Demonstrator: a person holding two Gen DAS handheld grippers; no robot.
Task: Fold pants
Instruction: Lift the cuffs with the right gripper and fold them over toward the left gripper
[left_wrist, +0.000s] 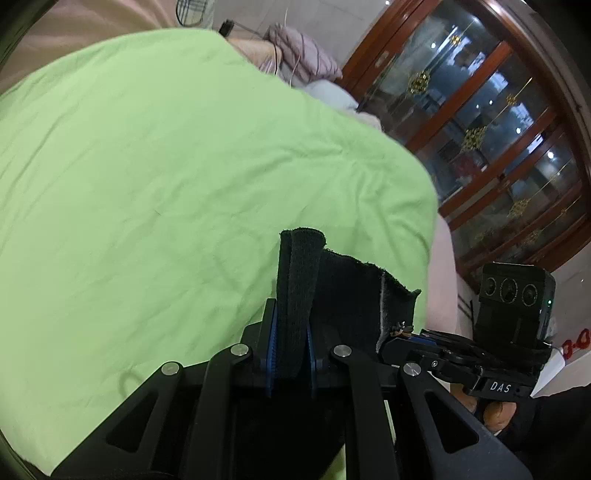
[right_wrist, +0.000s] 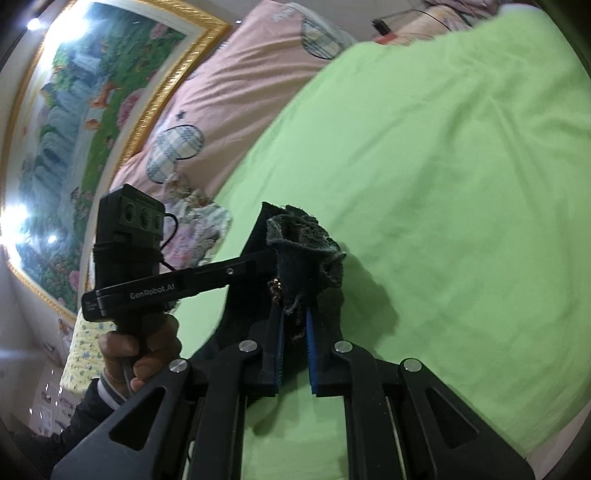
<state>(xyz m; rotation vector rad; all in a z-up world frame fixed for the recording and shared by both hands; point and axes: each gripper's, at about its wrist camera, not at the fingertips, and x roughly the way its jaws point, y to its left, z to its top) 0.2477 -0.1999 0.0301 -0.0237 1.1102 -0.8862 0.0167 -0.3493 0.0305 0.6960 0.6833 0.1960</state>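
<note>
Black pants (left_wrist: 343, 288) hang bunched over a green sheet (left_wrist: 184, 166) on a bed. My left gripper (left_wrist: 291, 317) is shut on a folded strip of the black fabric, which sticks up between its blue pads. Just to its right, my right gripper (left_wrist: 391, 338) pinches the same edge of cloth. In the right wrist view my right gripper (right_wrist: 295, 317) is shut on a frayed clump of the pants (right_wrist: 299, 258). The left gripper (right_wrist: 267, 256), held by a hand (right_wrist: 136, 354), reaches in from the left and meets the cloth. The rest of the pants is hidden below the grippers.
The green sheet (right_wrist: 443, 184) spreads wide ahead of both grippers. A pink quilt with plaid hearts (right_wrist: 221, 92) and a framed painting (right_wrist: 74, 129) lie to the left. A glass-fronted wooden cabinet (left_wrist: 480, 129) stands past the bed's right edge, with folded bedding (left_wrist: 303, 55) at the far end.
</note>
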